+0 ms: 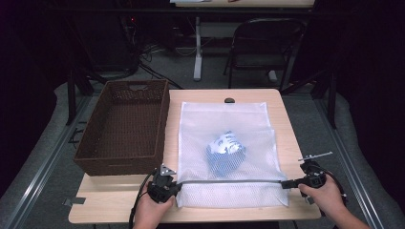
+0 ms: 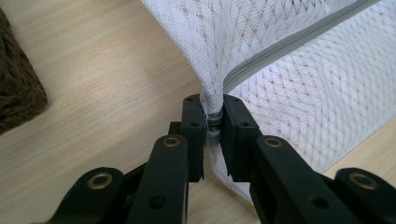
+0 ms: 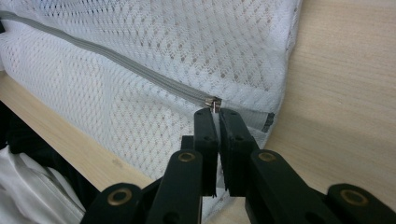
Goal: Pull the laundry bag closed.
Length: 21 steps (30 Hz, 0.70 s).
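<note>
Left hand-held gripper [image 2: 213, 122] clamps mesh bag [image 1: 224, 152] corner | right hand-held gripper [image 3: 215, 115] pinches zipper pull [image 3: 213, 103] at bag's edge

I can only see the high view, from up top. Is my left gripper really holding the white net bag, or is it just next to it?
Observer: Holding it. In the left gripper view, the left gripper is shut on a gathered corner of the white mesh zip bag, right where its grey zipper ends.
Operator: And my other one?
Observer: The right gripper view shows the right gripper pinching the small metal zipper pull with just its jaw tips.
Operator: Is the zipper open?
Observer: No gap shows. From the pull back along the bag it looks closed, and the pull sits near the bag's side edge.
</note>
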### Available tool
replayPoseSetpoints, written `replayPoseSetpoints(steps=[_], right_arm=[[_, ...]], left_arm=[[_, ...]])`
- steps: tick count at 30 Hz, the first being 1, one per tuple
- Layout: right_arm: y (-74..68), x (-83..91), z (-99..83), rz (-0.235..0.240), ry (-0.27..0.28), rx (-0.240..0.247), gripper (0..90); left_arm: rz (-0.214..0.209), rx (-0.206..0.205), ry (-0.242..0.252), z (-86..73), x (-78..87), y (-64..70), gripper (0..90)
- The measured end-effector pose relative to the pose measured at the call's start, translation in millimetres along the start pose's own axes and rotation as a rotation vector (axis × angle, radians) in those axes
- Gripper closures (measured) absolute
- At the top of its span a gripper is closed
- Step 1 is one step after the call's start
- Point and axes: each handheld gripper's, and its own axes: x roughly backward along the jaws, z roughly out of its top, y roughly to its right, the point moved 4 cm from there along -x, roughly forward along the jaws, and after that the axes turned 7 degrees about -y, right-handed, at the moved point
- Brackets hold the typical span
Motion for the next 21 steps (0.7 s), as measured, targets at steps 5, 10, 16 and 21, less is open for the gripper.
replayPoseSetpoints(steps=[5, 10, 16, 21], right_arm=[[-0.5, -0.4, -1.3, -0.018, -0.003, 0.011, 85.3], [-1.4, 1.3, -1.5, -0.031, 0.004, 0.017, 80.0], [-2.0, 4.0, -1.6, -0.045, 0.029, 0.021, 63.3], [-5.9, 5.8, -1.5, -0.077, 0.061, 0.059, 51.5]], left_arm=[[0.012, -0.008, -0.018, -1.7, -5.0, 1.2, 78.2], [0.008, -0.004, -0.026, -2.5, -4.9, 1.1, 74.1], [-0.004, 0.015, -0.004, -1.0, -1.5, 1.6, 62.3], [-0.014, 0.023, 0.014, 0.4, 1.5, 0.7, 54.6]])
